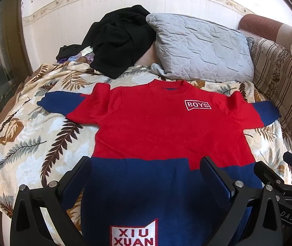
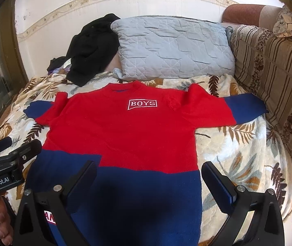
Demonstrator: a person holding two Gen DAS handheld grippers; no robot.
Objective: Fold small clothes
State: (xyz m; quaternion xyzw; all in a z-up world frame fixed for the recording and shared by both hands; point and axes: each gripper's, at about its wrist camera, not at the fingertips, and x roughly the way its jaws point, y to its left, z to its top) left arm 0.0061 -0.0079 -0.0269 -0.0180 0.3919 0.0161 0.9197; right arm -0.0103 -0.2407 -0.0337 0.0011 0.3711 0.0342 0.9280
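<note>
Sweater [image 1: 166, 127] in red and blue lies flat, front up, sleeves spread, on the leaf-print blanket [image 1: 33, 139], its collar toward the far grey pillow [image 1: 203, 49]. Both claws stand wide open above its near blue hem, gripping nothing: left gripper [image 1: 146, 164] over the middle, right gripper [image 2: 149, 167] toward the right edge. Black clothes [image 1: 119, 41] are heaped left of the pillow.

Red-and-navy "BOYS" sweater [image 1: 162, 127] lies flat, sleeves spread, on the bed.
</note>
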